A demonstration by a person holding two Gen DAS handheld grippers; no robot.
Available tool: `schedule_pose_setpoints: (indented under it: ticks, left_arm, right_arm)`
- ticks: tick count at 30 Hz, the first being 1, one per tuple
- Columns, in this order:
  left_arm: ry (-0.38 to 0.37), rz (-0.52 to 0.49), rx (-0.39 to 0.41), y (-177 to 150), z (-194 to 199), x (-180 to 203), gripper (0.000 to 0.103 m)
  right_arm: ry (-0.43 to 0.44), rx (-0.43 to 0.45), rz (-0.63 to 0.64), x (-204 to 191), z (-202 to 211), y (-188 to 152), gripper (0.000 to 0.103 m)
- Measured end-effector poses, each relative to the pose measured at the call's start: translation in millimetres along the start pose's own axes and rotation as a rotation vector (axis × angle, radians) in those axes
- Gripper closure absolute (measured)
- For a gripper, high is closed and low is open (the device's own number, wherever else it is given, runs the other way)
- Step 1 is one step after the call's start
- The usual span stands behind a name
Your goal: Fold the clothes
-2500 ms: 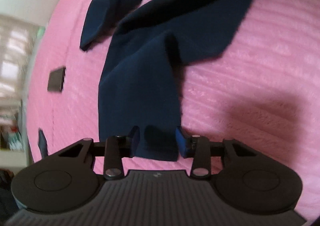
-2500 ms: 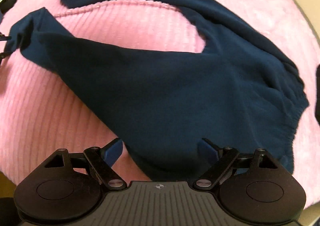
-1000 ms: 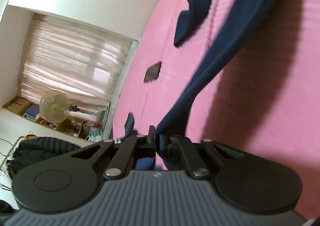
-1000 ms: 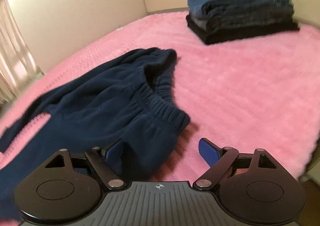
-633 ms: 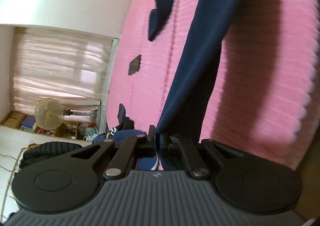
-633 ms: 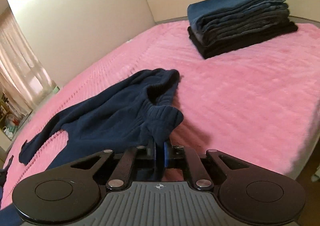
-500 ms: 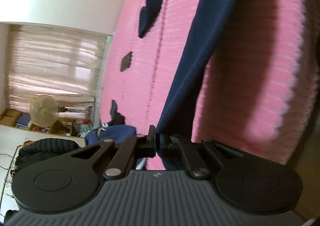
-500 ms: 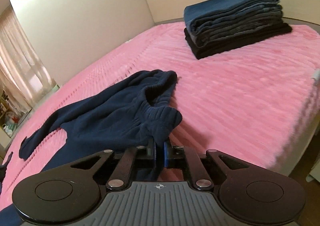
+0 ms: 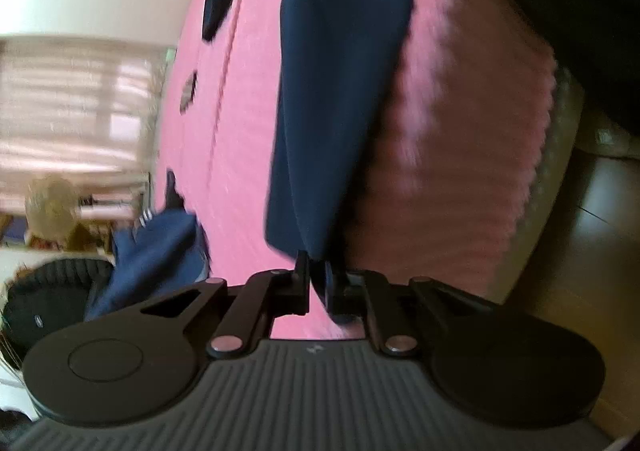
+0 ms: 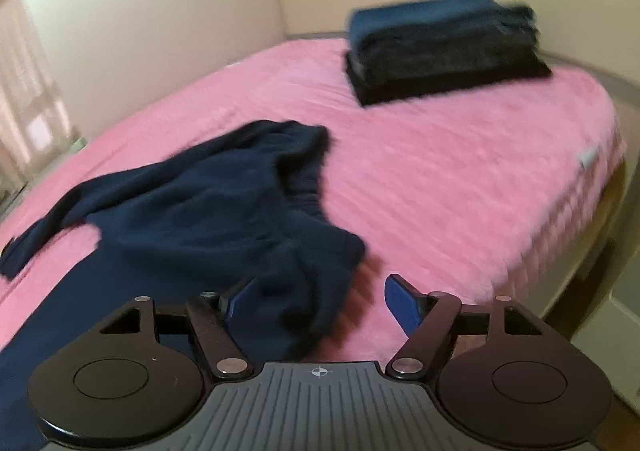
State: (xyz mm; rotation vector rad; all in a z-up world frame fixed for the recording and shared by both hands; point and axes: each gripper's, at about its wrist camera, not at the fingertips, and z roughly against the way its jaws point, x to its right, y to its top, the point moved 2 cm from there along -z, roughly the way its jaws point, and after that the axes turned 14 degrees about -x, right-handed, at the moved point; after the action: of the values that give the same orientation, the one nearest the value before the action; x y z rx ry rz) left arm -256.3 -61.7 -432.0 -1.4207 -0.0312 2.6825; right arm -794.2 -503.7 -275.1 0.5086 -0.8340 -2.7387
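1. Navy-blue fleece trousers are spread loosely over a pink ribbed plush bedspread, with the gathered elastic waistband bunched toward the near edge of the bed.
2. One trouser leg is seen in the left wrist view stretched taut across the bedspread, and its end is clamped in the left gripper, whose fingers are pressed together on the cloth.
3. The right gripper is seen with its blue-padded fingers spread wide; the waistband fabric lies between them, but nothing is gripped.
4. A stack of folded dark clothes, blue on top and black at the bottom, is set at the far corner of the bed, well apart from the trousers.
5. A small dark flat object is seen on the bedspread beside the stretched leg; what it is cannot be told.
6. Another blue garment is heaped at the bed's edge to the left, with a curtained window behind it.
7. A dark wooden floor is visible past the bed's side.
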Motion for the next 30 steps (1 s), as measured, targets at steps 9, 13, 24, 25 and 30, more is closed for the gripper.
schedule_pose_setpoints:
  ticks: [9, 13, 24, 25, 30]
  left_arm:
    - [-0.122, 0.313, -0.031, -47.7, -9.1, -59.5, 0.084]
    - [-0.170, 0.457, -0.041, -58.5, -29.6, -101.1, 0.076]
    - [-0.582, 0.639, 0.079, -8.2, -92.8, -131.3, 0.064]
    - [-0.617, 0.636, 0.077, -4.7, -98.2, -131.4, 0.066]
    - [-0.713, 0.537, 0.093, 0.7, -99.3, -137.8, 0.095]
  right_arm:
    - [0.101, 0.022, 0.225, -114.7, 16.1, -26.6, 0.030]
    - [0.192, 0.010, 0.368, -182.7, 13.9, -43.2, 0.017]
    - [0.235, -0.066, 0.587, -255.8, -20.5, -78.6, 0.009]
    - [0.221, -0.071, 0.583, -252.0, -24.0, -78.7, 0.009]
    - [0.153, -0.086, 0.499, -224.7, -37.1, -74.3, 0.008]
